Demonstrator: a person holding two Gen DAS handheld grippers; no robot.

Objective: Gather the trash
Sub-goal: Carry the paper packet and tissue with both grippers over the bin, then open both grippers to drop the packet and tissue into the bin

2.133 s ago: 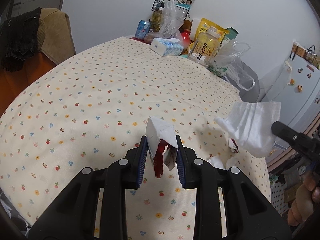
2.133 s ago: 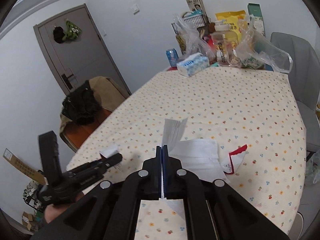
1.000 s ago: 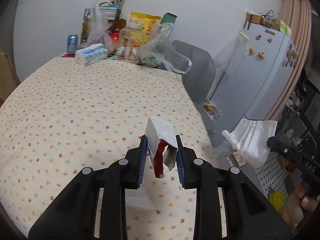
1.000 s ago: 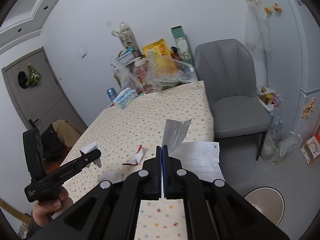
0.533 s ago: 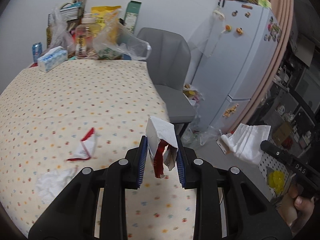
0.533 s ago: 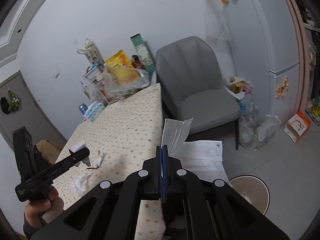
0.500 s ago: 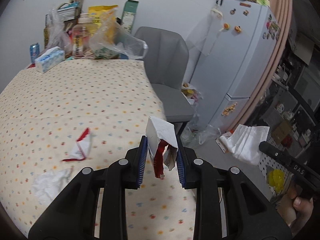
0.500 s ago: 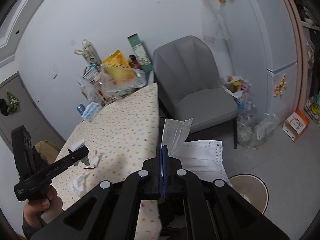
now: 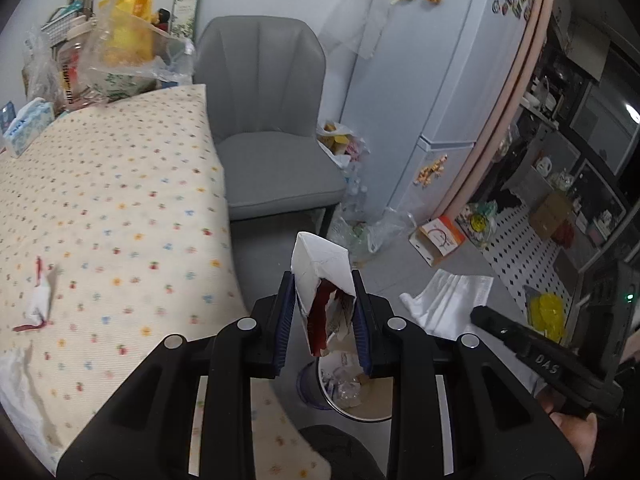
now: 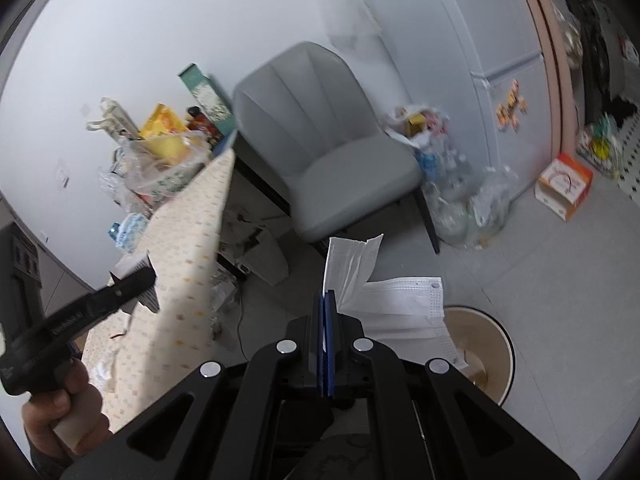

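My left gripper (image 9: 322, 308) is shut on a crumpled white and red wrapper (image 9: 320, 280) and holds it in the air just past the table edge, above a round trash bin (image 9: 352, 392) on the floor. My right gripper (image 10: 326, 300) is shut on a white face mask (image 10: 396, 304) that hangs beside the bin (image 10: 486, 344). The mask also shows in the left wrist view (image 9: 448, 300). A red and white wrapper (image 9: 38, 300) and a crumpled tissue (image 9: 16, 380) lie on the flowered tablecloth (image 9: 120, 200).
A grey chair (image 9: 272, 152) stands at the table's end. A white fridge (image 9: 448, 80) is behind it, with plastic bags (image 9: 352, 224) and an orange box (image 9: 438, 236) on the floor. Groceries and a tissue box (image 9: 28, 128) crowd the far table end.
Both grippers have swung right, off the table and down toward the floor. The trash bin has come into view under them. Each still holds its piece of trash.
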